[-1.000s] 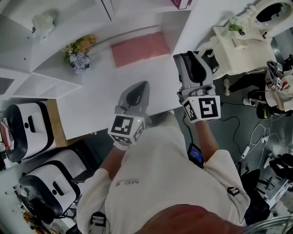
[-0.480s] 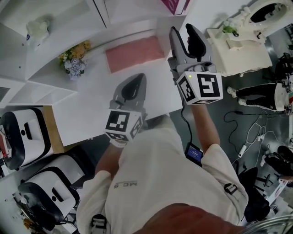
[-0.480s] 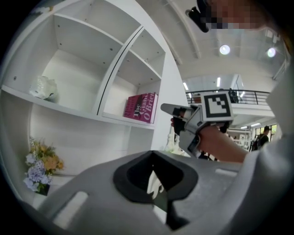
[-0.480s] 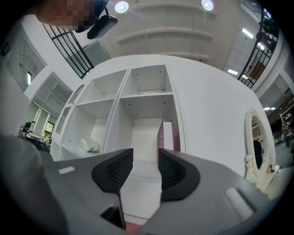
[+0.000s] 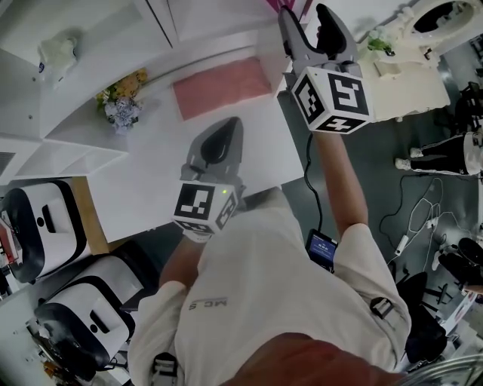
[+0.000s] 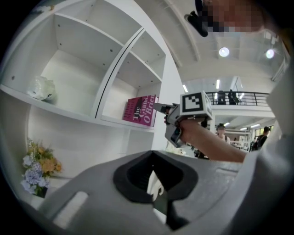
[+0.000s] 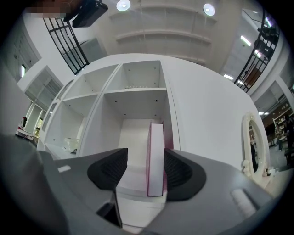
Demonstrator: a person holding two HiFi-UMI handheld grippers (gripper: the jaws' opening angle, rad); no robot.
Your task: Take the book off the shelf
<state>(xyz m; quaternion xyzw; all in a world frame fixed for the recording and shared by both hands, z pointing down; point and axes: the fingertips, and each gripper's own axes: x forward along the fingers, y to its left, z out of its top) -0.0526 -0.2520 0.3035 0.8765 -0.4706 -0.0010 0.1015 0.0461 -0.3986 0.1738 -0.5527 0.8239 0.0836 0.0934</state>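
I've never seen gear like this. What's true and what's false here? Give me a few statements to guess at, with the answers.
1. In the head view, the flowers stand left of the pink mat. True.
2. The right tool is clamped on the flowers. False: its jaws are opening, with the pink book between them, not clamped.
3. The pink book stands upright in a compartment of the shelf. True.
4. The left tool holds the book. False: it is shut on nothing, above the white table.
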